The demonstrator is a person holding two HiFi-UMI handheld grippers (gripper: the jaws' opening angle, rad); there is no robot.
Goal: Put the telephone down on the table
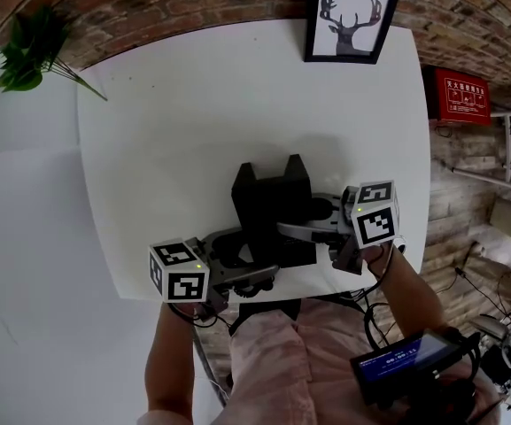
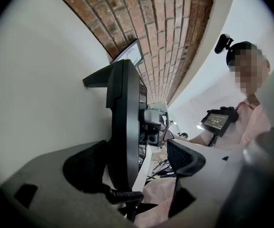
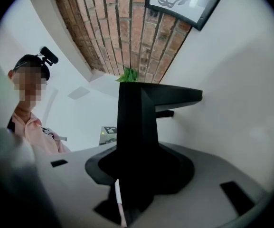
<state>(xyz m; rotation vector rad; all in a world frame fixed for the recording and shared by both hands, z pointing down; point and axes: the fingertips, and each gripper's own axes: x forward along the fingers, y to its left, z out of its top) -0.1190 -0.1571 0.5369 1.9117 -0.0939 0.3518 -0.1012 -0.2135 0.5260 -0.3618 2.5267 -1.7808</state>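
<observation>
Grips the black telephone (image 1: pixel 273 211) in the right gripper (image 3: pixel 141 170), pads pressed on both flanks at a middling width. Holds the left gripper (image 2: pixel 137 161) spread wide around the opposite side of that telephone, one pad close against the body and the other standing clear of it (so no squeeze from that side). Places the telephone upright at the near edge of the white table (image 1: pixel 193 113), about midway along that edge and well apart from the far edge by the framed deer print (image 1: pixel 351 16). Looks set down, or very nearly; cannot confirm a flat rest on the tabletop from any view. Shows a coiled cord (image 2: pixel 123 196) at the telephone's lower end, just beside the left gripper. Reads as mostly done: already at the table, with one gripper loose. Leaves the right gripper to open and both to draw back, probably slowly, without tipping the telephone over the near edge or snagging the coiled cord.
</observation>
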